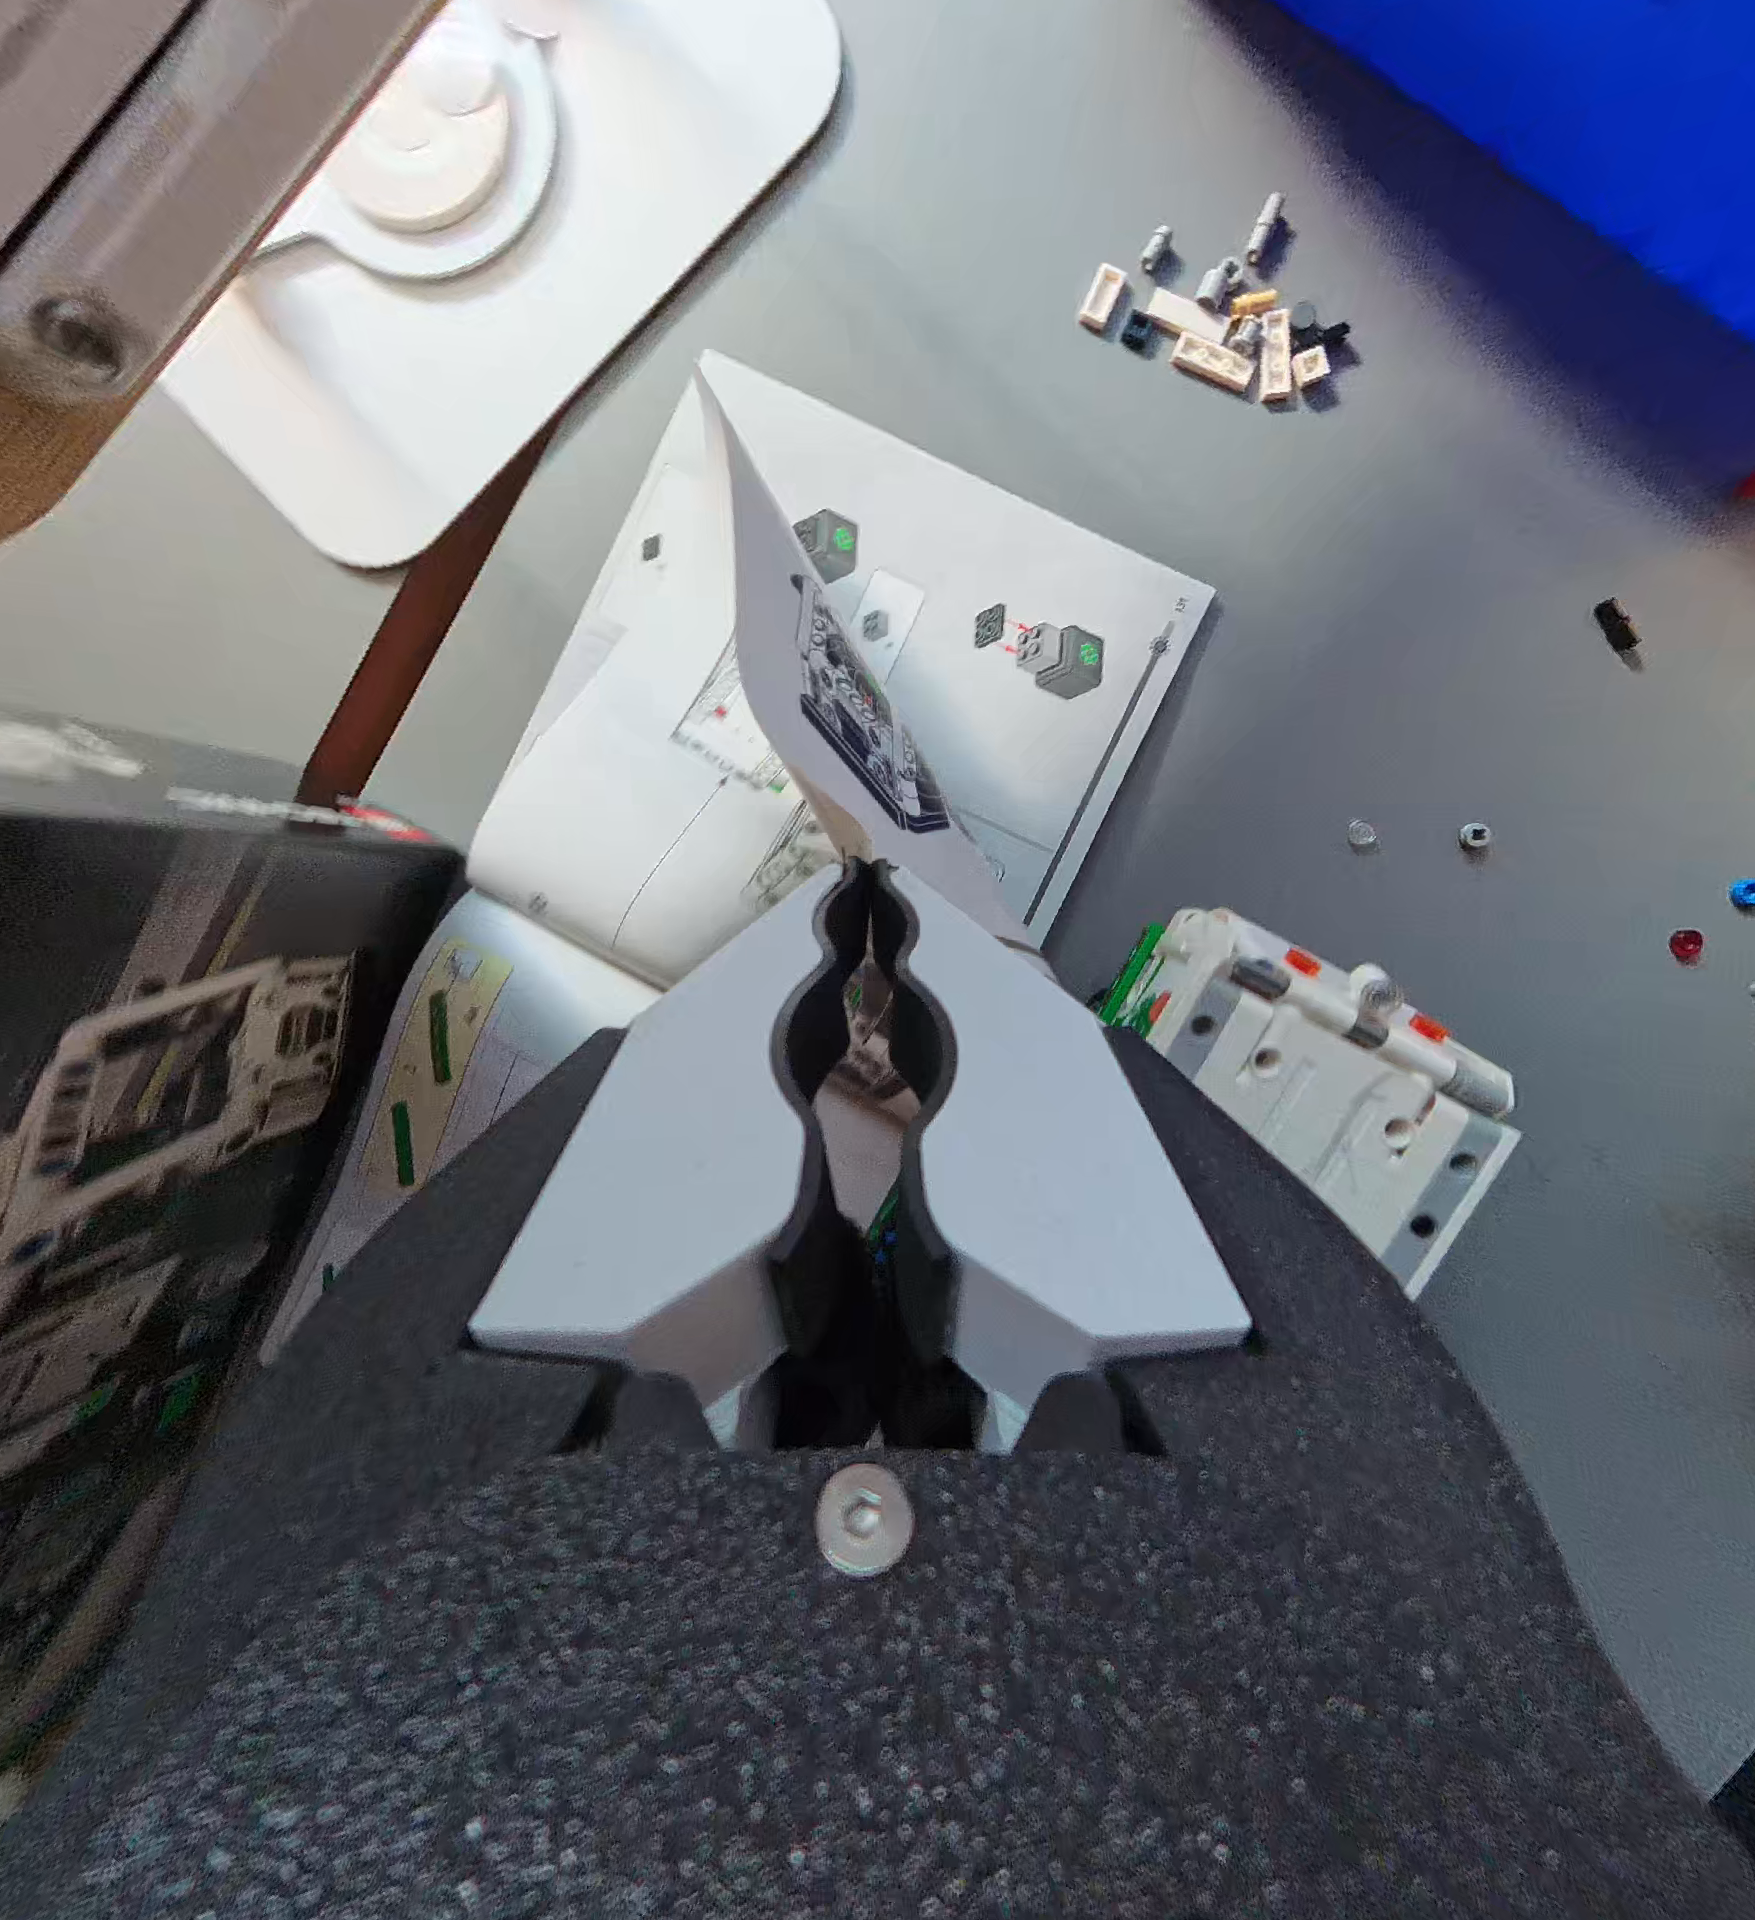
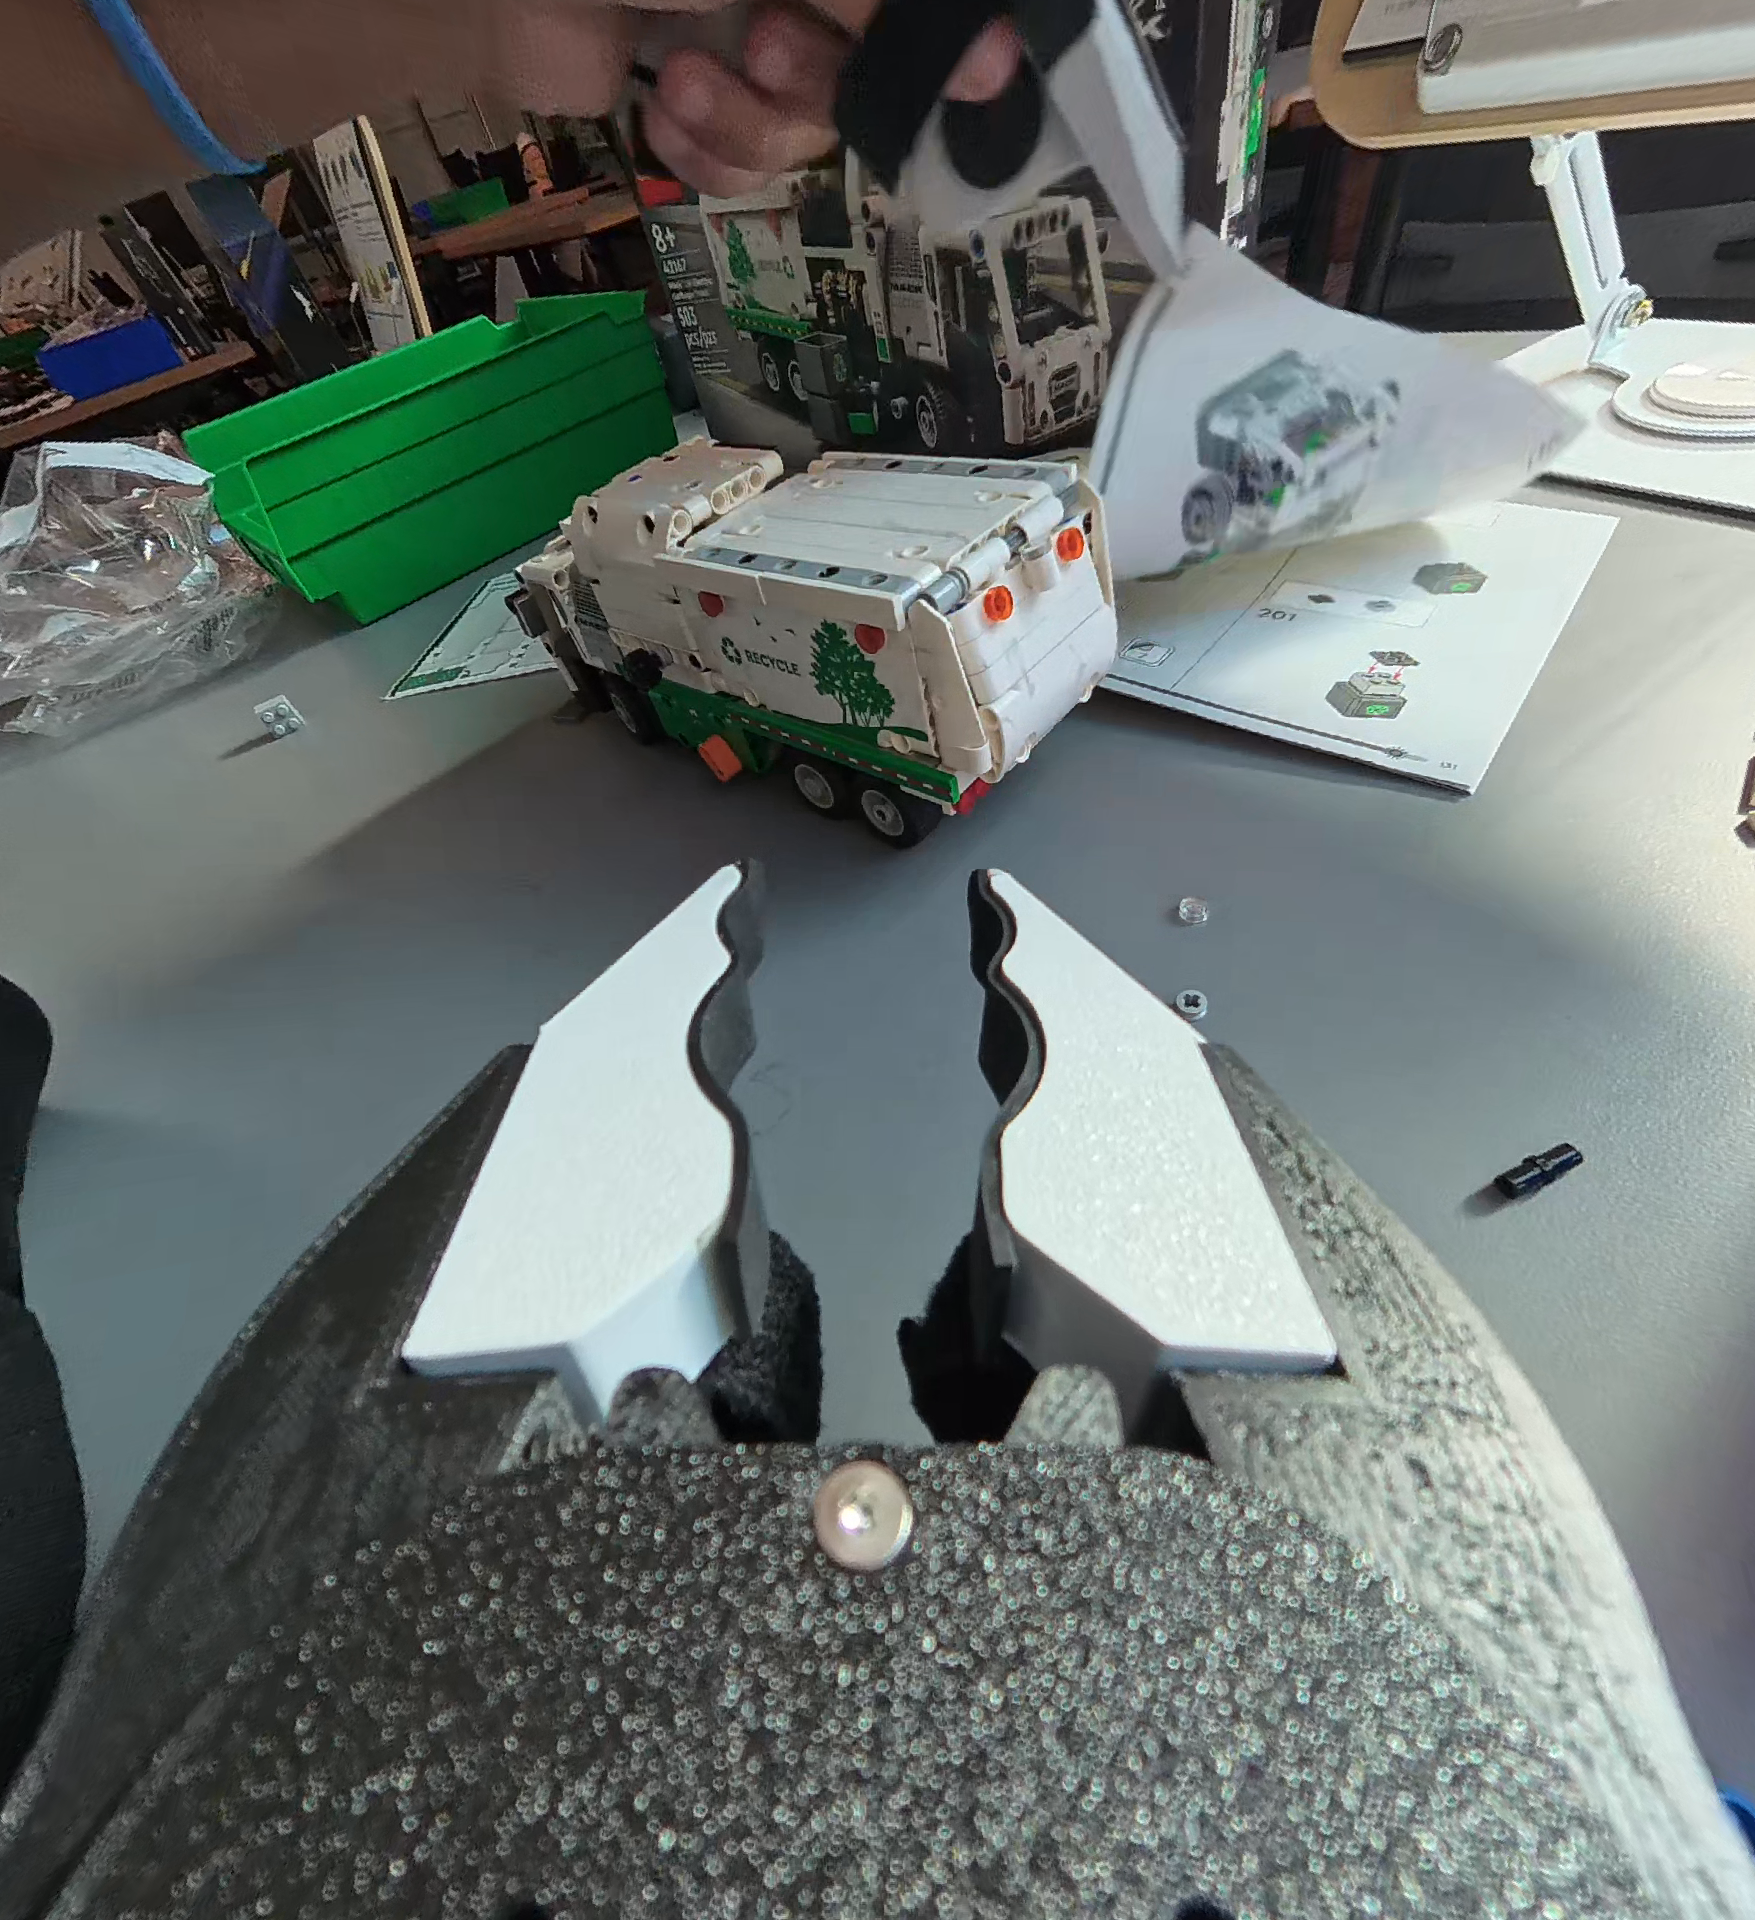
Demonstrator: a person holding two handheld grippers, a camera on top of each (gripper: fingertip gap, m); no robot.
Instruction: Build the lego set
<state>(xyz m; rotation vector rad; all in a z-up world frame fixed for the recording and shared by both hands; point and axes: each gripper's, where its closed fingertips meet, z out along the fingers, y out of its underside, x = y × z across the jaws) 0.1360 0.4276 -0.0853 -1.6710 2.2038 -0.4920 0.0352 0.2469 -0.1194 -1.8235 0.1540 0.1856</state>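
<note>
Bright, even light falls on the grey table [image 2: 333,935], with soft shadows beside the lego truck [image 2: 821,644], strong fisheye bending at both views' edges, and motion blur on the lifted page [image 2: 1299,416] and the box [image 1: 125,1091].

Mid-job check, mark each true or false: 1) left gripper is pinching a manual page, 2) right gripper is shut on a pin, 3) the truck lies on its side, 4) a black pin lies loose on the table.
1) True: the left gripper is shut on a lifted page of the manual.
2) False: the right gripper is open and empty.
3) False: the truck stands on its wheels.
4) True: the black pin lies on the table.
</note>
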